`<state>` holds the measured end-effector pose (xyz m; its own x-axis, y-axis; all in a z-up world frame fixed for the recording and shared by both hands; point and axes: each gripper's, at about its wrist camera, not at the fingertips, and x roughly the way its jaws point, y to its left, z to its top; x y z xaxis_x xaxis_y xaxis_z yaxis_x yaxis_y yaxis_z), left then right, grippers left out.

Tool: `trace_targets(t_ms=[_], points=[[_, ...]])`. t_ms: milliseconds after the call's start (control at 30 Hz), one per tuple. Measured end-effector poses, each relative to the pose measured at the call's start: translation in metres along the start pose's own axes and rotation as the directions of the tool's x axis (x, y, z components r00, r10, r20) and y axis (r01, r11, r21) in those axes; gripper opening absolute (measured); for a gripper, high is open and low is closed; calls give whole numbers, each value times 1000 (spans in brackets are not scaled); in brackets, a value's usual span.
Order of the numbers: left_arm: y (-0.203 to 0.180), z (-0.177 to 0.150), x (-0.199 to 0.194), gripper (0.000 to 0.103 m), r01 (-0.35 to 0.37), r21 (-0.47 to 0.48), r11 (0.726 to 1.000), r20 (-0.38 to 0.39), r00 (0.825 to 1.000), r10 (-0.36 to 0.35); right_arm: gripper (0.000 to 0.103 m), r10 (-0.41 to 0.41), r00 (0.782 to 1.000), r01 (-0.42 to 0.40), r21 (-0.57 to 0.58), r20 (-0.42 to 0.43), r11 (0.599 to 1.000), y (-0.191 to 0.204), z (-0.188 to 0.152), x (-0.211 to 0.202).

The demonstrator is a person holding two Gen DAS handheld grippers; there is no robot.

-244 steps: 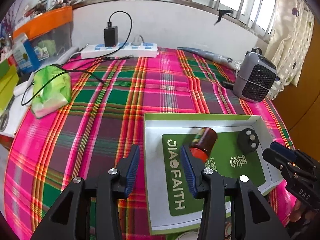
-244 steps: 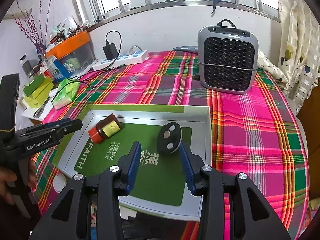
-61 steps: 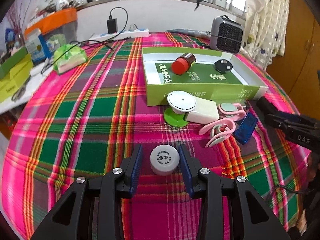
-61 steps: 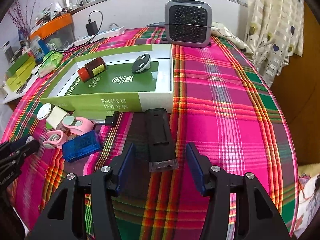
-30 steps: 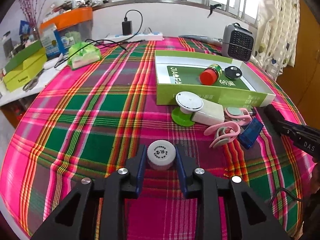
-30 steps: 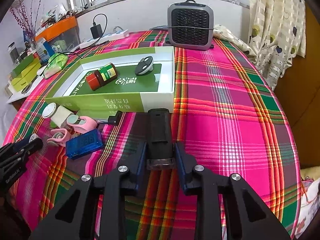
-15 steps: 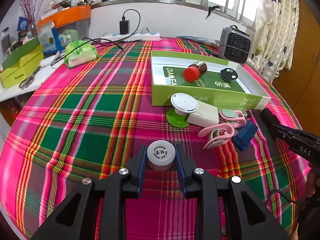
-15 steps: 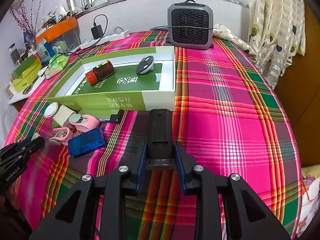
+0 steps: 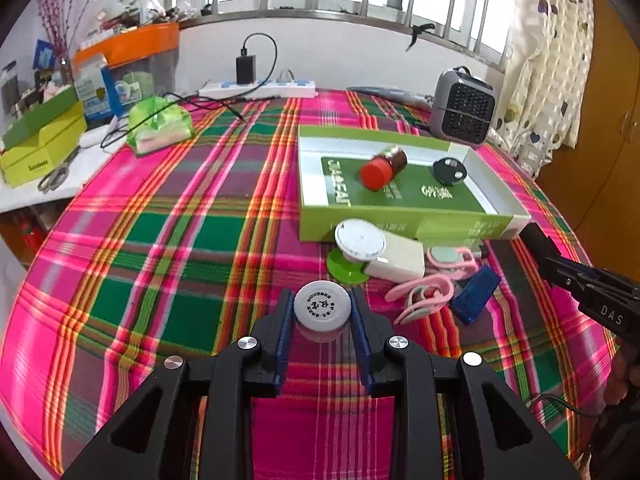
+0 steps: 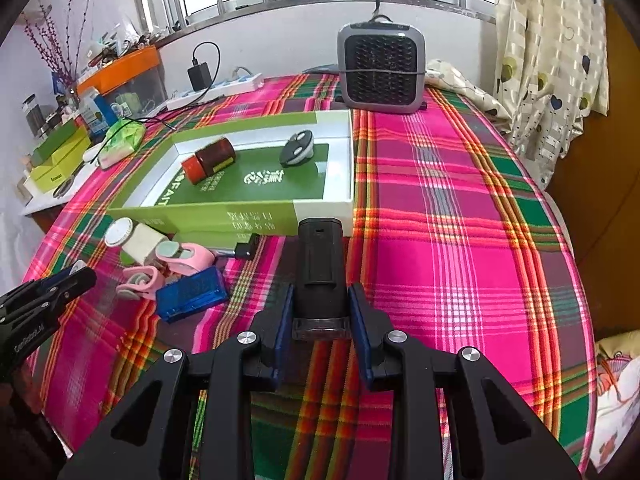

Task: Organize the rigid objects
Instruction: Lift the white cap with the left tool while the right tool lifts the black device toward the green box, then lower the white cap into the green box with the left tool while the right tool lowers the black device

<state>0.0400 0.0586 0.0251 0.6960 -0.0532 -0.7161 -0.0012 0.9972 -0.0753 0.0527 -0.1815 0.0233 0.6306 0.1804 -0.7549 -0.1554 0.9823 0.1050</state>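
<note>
— Where do things stand?

— The left gripper [image 9: 322, 314] clamps the white-capped jar [image 9: 322, 312]; the right gripper [image 10: 320, 312] clamps the black device [image 10: 320, 268], both near the table's front edge, short of the green box [image 10: 320, 208].

— The risk?

— The round jar could twist free — or the long device catch the box wall.

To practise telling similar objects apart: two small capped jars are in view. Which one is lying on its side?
The red-capped brown jar lies on its side inside the green box. The white-capped jar stands upright, clamped in the left gripper.
</note>
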Motion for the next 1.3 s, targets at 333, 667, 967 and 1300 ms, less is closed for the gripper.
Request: trace_targets(t_ms=[333, 667, 967, 1300], points=[[-4, 26, -1, 27, 10, 19, 1000, 30, 999, -11, 29, 12, 999, -11, -21, 32, 1000, 6, 17, -10], [-8, 53, 10, 27, 17, 27, 1000, 44, 999, -18, 29, 34, 999, -32, -45, 38, 998, 13, 39, -5], [-10, 80, 25, 27, 21, 29, 999, 56, 998, -23, 29, 46, 999, -45, -56, 11, 997, 18, 60, 16], [-18, 98, 53, 27, 44, 34, 998, 27, 999, -45, 29, 56, 998, -57, -83, -17, 995, 30, 85, 43]])
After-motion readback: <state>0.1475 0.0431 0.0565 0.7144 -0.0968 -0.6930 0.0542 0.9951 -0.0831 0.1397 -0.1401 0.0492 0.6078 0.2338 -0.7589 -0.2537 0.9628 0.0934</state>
